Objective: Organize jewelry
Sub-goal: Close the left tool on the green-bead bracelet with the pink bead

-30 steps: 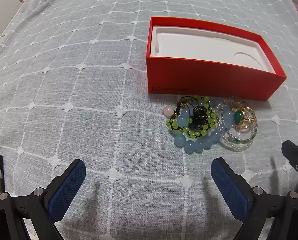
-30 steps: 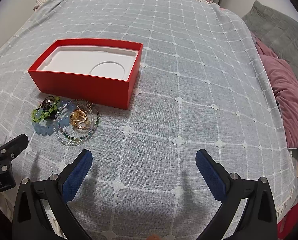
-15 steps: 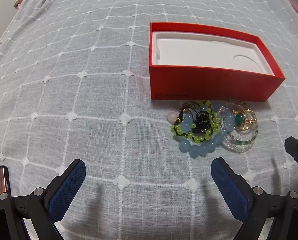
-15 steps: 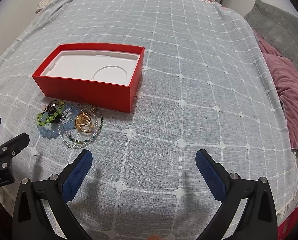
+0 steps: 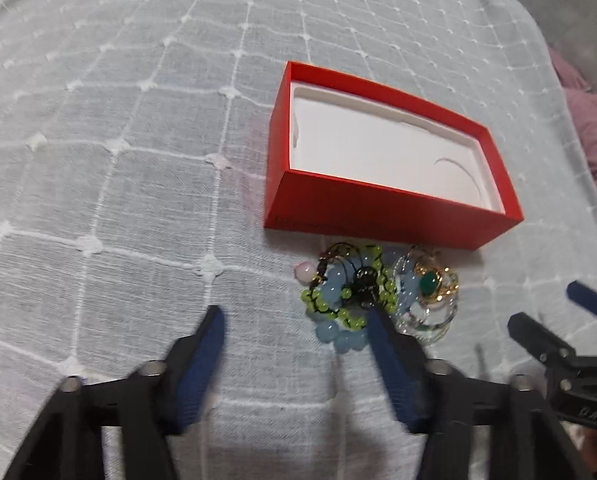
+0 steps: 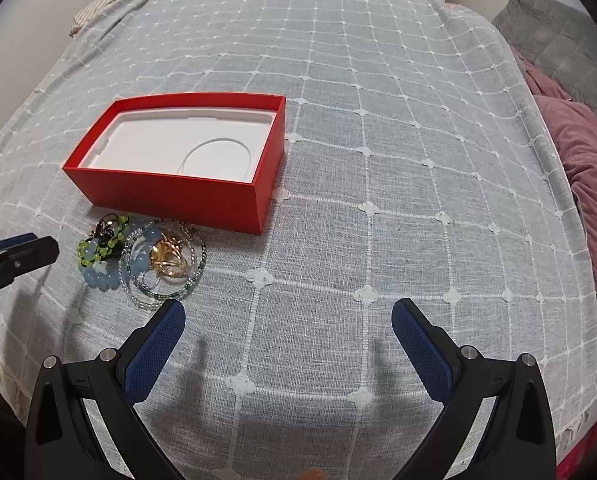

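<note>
- Step in hand: the approach to the first pick. Nothing is yet in the box [image 5: 386, 216]; its white tray [image 6: 178, 148] shows bare.
- Jewelry [image 5: 374, 292]: one tangled heap on the bed [image 6: 378, 160], just in front of the box's near wall and apart from it. You can make out a green bead bracelet [image 6: 98, 246], pale blue beads [image 5: 340, 334], a clear bead strand [image 6: 154, 292], and a gold piece with a green stone [image 5: 432, 282].
- Left gripper [image 5: 294, 332]: released, jaws spread wide, nothing between them. Its right finger [image 5: 382, 336] lies over the near edge of the heap in the left wrist view; whether it touches the beads cannot be told, as that view is blurred.
- Right gripper [image 6: 288, 324]: released and empty, poised over bare bedspread, the heap just beyond its left finger [image 6: 158, 344].
- Next move, as a judgement: centre your left gripper over a single bracelet, so that one finger falls on each side of the strand, then lower and close.
- Caution: the strands overlap, so a broad grasp would likely lift several together. Take an outer loop, the blue or the green beads, and hold your right gripper ready to pin down the rest.
</note>
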{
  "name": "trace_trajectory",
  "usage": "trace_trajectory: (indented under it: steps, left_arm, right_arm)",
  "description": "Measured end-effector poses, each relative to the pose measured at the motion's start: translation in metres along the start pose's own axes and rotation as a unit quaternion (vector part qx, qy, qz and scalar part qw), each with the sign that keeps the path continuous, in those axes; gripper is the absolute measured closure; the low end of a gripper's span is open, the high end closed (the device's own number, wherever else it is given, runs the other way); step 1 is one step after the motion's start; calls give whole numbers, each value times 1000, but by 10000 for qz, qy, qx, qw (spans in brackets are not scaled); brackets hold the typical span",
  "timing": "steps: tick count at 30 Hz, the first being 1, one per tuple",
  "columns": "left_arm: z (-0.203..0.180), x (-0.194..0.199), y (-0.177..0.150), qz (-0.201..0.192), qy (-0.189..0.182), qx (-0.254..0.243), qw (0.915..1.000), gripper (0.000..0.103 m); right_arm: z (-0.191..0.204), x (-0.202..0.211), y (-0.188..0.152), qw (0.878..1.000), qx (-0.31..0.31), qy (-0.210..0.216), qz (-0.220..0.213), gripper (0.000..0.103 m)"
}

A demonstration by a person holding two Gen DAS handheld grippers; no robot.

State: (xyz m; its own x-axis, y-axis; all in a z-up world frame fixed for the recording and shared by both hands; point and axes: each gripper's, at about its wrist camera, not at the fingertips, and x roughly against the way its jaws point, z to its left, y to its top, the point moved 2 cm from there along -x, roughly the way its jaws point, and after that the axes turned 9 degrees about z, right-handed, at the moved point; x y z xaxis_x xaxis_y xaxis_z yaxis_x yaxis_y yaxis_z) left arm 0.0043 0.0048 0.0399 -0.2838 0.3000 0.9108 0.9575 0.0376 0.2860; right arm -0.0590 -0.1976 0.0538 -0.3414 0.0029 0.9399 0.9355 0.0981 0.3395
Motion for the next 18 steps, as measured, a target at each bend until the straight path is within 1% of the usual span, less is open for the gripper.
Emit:
trace_trajectory:
  steps: [1,3,6,7,13,15,18]
  left_arm:
    - [1,-4,1,73,-80,70,9999,56]
    - [3,-10,4,181,-214,237,9993,66]
    - [1,-16,8,201,-359,364,9985,75]
    - [1,-18,10,205,-381,372,9984,76]
    - [-1,-32,14,401,-328,386,9979,89]
    - [-3,-34,15,416,-311,402,9978,97]
    - [-5,-33,16,362,-224,367,9984,100]
  right_arm:
    - [-1,0,1,10000,-17,44,4,0]
    - [-2,-1,2,9999,-48,108,12,0]
    - [-2,-2,3,9998,-68,182,27,0]
    - [-2,-3,3,9998,-67,189,28,0]
    - [-2,-6,4,9997,-63,233,63,0]
    - [-2,-7,4,9996,-66,247,72,0]
    - [-2,-9,6,9995,-62,292,89,0]
